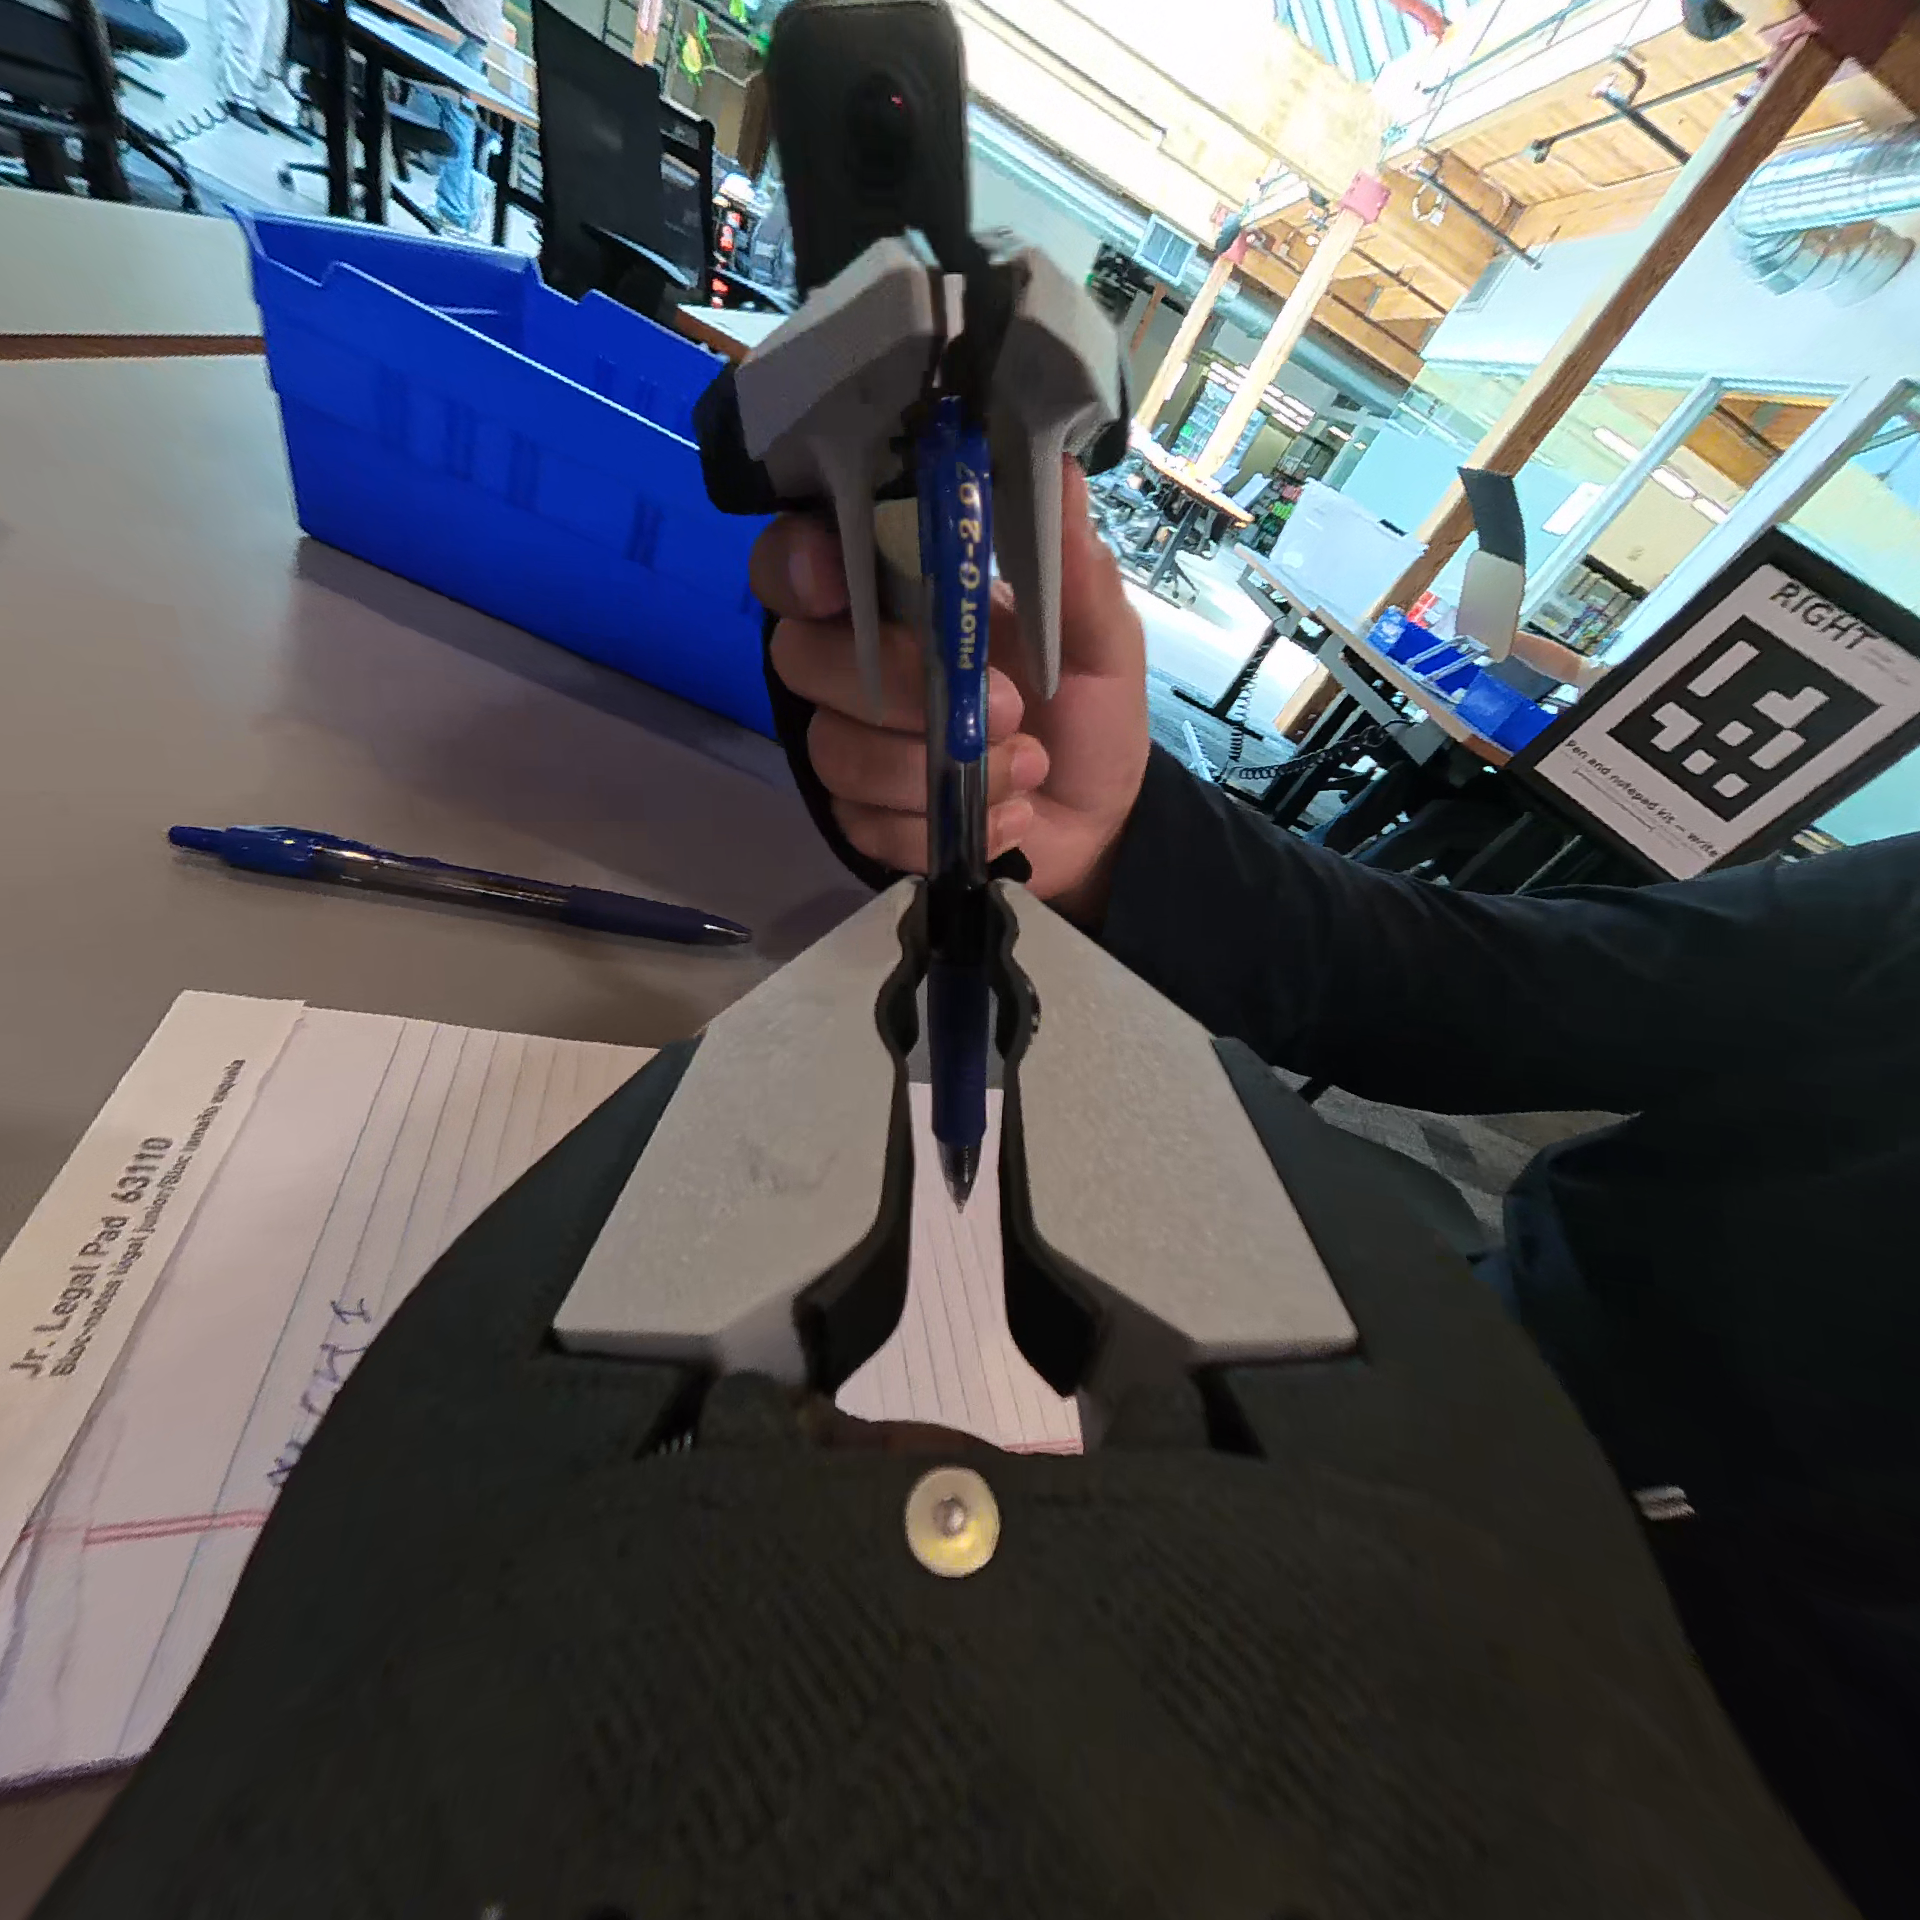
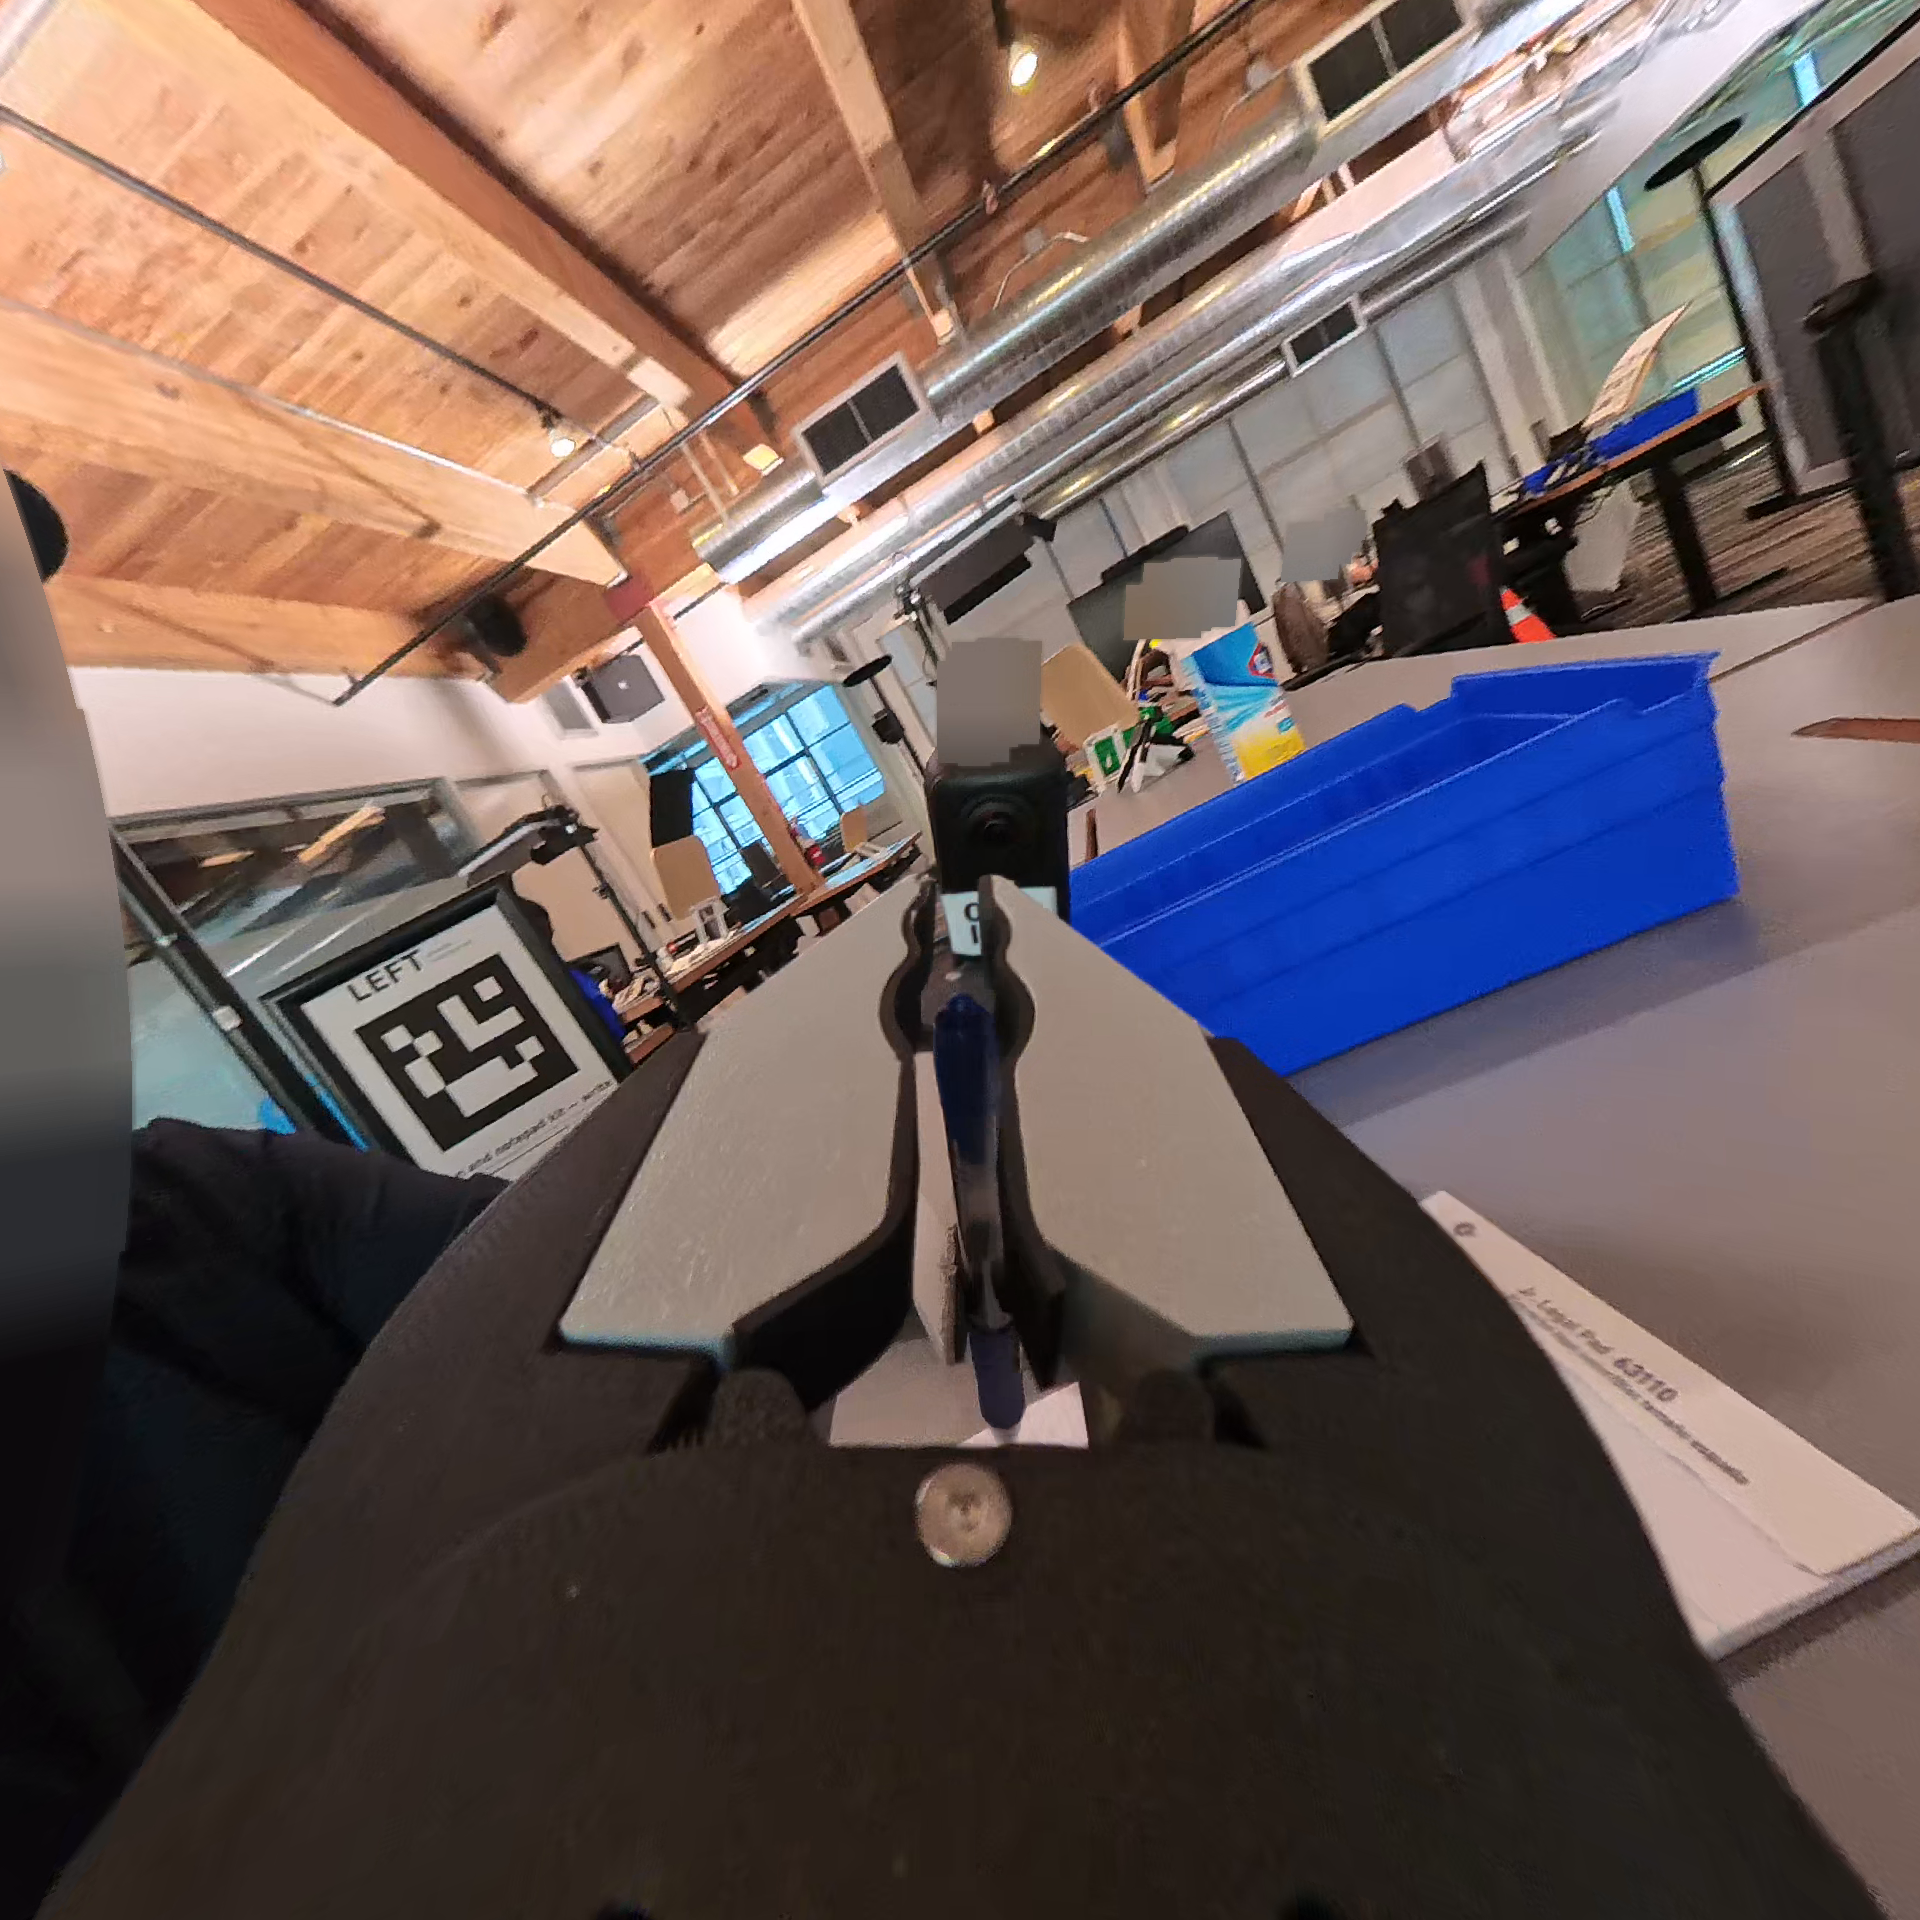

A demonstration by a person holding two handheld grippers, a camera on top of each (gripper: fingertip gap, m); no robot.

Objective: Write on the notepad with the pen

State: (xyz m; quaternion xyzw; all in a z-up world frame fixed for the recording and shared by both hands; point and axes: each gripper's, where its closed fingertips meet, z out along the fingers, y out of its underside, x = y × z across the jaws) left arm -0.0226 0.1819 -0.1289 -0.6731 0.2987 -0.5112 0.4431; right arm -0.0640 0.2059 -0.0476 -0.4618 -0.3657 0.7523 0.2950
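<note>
An open-plan office or lab is indicated by rows of desks (image 2: 790, 914), office chairs (image 1: 623, 156), exposed ducts (image 2: 1091, 281) and timber ceiling (image 2: 416, 208).

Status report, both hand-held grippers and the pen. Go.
Left hand-held gripper and right hand-held gripper both shut on the pen. Tip above the notepad. Second pen on table, clear.

Both grippers' jaws clamp 1 upright pen (image 1: 956, 623) above notepad (image 1: 312, 1195).

Left gripper (image 1: 957, 914): grey wedge fingers (image 1: 727, 1164), black textured body, one silver screw (image 1: 952, 1522); operator's dark long sleeve (image 1: 1455, 966).
</note>
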